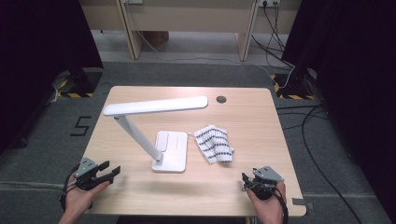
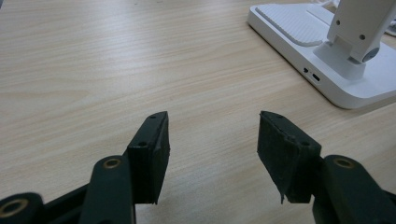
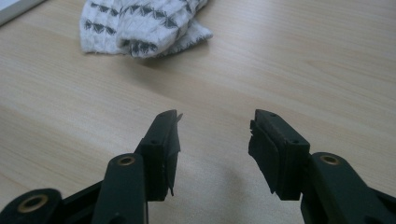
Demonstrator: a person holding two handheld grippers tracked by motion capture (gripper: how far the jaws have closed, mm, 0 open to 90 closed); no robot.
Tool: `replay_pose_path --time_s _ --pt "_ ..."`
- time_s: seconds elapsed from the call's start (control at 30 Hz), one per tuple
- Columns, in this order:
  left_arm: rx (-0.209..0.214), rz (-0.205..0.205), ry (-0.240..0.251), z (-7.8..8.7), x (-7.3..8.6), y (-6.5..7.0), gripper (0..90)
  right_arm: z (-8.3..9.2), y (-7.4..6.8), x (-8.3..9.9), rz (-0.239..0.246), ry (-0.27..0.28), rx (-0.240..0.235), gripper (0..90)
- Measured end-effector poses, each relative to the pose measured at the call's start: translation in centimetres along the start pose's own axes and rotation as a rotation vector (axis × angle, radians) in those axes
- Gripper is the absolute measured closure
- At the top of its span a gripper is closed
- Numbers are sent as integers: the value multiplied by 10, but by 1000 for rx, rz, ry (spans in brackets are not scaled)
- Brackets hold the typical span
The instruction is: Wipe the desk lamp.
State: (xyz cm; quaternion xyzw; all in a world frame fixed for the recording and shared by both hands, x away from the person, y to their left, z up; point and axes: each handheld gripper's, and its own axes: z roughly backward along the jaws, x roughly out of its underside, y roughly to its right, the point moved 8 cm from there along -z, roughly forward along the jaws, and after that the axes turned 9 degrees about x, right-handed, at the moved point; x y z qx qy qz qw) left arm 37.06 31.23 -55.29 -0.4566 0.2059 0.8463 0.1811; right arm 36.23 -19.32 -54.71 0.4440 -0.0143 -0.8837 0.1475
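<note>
A white desk lamp (image 1: 159, 112) stands mid-table on a flat base (image 1: 171, 151), its long head reaching across the back. The base's corner (image 2: 327, 70) lies ahead and to the right in the left gripper view. A crumpled white cloth with dark stripes (image 1: 214, 143) lies just right of the base; it also sits at the upper left (image 3: 140, 23) in the right gripper view. My left gripper (image 1: 111, 169) rests open at the front left corner, nothing between its jaws (image 2: 212, 140). My right gripper (image 1: 245, 182) is open near the front right edge, short of the cloth (image 3: 214, 140).
The light wooden table (image 1: 243, 116) has a round cable hole (image 1: 221, 99) at its back right. Grey carpet surrounds it, with cables on the floor to the right and dark curtains on both sides. A person's hands hold both grippers at the table's front edge.
</note>
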Motion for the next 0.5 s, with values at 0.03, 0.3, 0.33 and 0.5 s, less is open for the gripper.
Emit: replay_pose_path --time_s 0.03,0.3,0.33,0.5 --pt "4 1 3 -1 1 1 429 0 0 0 -9 8 -2 508" --pt "25 -9 22 0 5 7 401 4 0 -1 -44 57 -4 461" --pt "28 -12 22 0 5 7 397 4 0 -1 -46 58 -4 453" --pt "37 -18 22 -1 6 8 396 3 -1 2 -59 64 -8 445"
